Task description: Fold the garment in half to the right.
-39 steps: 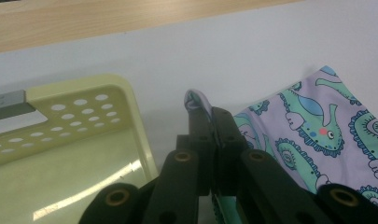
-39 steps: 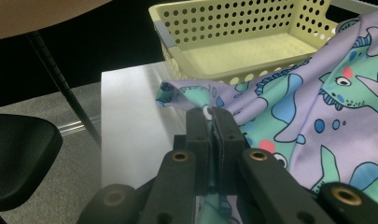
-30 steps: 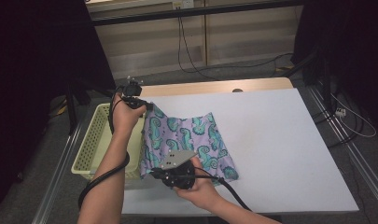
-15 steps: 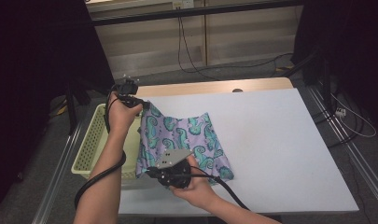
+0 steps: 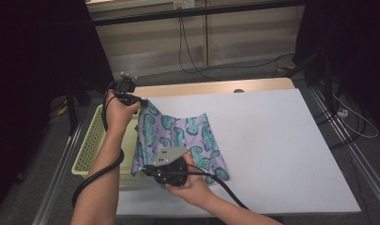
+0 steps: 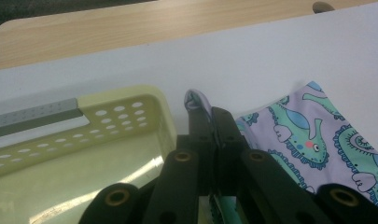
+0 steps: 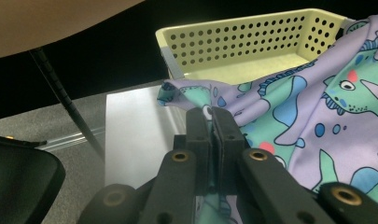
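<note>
Two claws grip one piece of lilac cloth (image 5: 180, 136) printed with teal dinosaurs, each pinching a corner with jaws pressed together on the fabric. In the high view the left claw (image 5: 141, 100) sits toward 11 o'clock from the cloth's middle, at the far left corner, and the left forearm (image 5: 101, 168) reaches up from the bottom edge, wrist bent so the claw points toward 3 o'clock. The right claw (image 5: 148, 168) holds the near left corner, around 7 o'clock from the cloth's middle; the right hand (image 5: 190, 185) lies low over the tabletop (image 5: 281, 150), its forearm coming in from 5 o'clock and the claw pointing toward 9 o'clock. The cloth's left edge is lifted between the two claws, over the rim of the pale yellow perforated basket (image 5: 91, 150) standing just beside the tabletop at 9 o'clock; the rest of the cloth lies on the white surface.
</note>
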Available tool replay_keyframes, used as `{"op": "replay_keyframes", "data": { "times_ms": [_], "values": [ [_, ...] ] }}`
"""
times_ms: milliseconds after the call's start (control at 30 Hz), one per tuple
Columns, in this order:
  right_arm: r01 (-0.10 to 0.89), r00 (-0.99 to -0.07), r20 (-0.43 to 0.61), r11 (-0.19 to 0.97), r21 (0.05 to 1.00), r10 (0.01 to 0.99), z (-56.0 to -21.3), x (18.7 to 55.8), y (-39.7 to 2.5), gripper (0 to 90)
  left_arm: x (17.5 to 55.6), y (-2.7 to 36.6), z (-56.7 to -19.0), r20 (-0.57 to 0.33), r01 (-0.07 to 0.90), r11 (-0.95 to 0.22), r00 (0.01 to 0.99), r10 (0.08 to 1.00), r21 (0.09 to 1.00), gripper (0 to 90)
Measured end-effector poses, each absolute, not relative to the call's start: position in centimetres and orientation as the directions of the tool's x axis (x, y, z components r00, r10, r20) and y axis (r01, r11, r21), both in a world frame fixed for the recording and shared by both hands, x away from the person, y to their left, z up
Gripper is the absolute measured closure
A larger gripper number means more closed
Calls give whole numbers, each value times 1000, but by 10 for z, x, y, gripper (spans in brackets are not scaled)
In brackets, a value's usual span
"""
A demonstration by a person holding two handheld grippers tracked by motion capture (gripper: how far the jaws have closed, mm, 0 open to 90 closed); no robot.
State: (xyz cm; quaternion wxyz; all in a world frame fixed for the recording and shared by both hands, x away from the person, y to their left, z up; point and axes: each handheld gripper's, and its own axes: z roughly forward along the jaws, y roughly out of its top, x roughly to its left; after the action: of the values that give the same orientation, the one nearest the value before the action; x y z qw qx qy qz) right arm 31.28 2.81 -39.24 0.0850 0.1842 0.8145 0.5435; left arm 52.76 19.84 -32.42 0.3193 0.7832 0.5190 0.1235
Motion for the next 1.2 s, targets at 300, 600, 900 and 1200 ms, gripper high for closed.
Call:
{"op": "replay_keyframes", "data": {
  "times_ms": [300,600,900,1200],
  "values": [
    [208,-914,58,339,918,402,-393,315,26,873,530,193,-325,-143,730,-259,439,887,633,886],
    [223,-907,72,328,918,414,-398,315,16,873,531,185,-331,-152,725,-258,448,881,638,886],
    [233,-902,79,324,917,426,-402,314,5,873,532,176,-335,-164,722,-263,463,871,640,886],
    [242,-894,84,316,918,440,-403,313,-8,873,534,165,-339,-176,717,-266,477,861,644,886]
  ]
}}
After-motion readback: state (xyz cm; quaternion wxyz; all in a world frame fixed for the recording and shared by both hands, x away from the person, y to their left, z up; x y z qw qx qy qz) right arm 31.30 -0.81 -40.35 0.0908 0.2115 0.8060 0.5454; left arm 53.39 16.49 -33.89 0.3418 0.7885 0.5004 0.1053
